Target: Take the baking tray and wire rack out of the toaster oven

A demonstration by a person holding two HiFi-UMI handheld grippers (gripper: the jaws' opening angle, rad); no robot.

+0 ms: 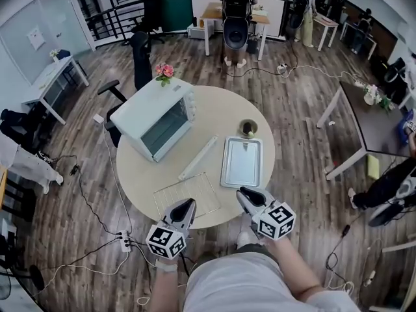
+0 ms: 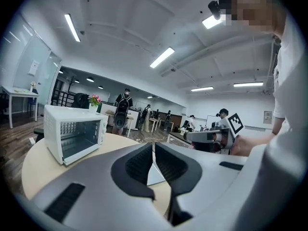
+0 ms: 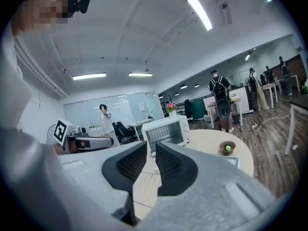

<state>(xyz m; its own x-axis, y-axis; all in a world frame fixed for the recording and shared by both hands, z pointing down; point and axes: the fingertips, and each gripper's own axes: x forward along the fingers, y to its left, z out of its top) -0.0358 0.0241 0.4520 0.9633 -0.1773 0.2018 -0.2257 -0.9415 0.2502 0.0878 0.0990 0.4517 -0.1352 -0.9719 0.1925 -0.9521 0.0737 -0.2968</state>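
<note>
No text, brand or number is legible: the marker cube point(image 1: 166, 240) of the left gripper point(image 1: 187, 205) and that of the right gripper point(image 1: 242, 193) bear only black-and-white square patterns, and the sheet point(image 1: 34, 38) on the glass wall point(image 1: 19, 15) is too small to read.

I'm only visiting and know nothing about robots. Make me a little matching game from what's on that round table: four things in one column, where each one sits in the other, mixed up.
Things
1. baking tray
2. wire rack
3. toaster oven
4. small bowl

Places
A. at the near edge of the table, on the left
B. at the table's far left, with pink flowers behind it
C. just beyond the tray's far end
D. flat on the table, right of the wire rack

Pairs: 1-D, 2-A, 3-B, 4-C
</note>
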